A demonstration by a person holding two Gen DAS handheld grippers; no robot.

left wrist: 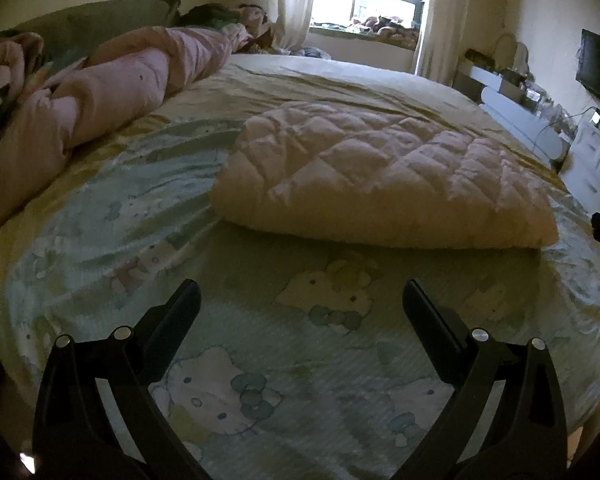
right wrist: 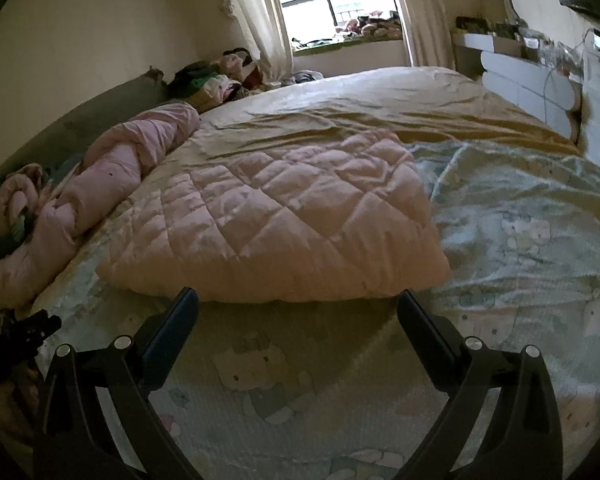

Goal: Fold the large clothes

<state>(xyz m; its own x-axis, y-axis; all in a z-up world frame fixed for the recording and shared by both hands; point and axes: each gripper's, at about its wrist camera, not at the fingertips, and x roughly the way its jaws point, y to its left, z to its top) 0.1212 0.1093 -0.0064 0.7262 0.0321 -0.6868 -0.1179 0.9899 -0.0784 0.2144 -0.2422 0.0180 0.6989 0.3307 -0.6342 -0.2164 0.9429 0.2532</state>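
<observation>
Left wrist, gripper (left wrist: 300,296) spread, above sheet (left wrist: 300,360)

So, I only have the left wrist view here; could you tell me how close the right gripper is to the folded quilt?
Observer: The right gripper is open, its fingertips right at the near edge of the folded quilt, holding nothing.
Operator: Thank you. What lies past the quilt's right edge?
Observer: The cartoon-print sheet is rumpled there, with the plain yellow cover behind it.
Operator: And can you see my left gripper from that side?
Observer: Only a dark part of it at the far left edge of the right wrist view.
</observation>
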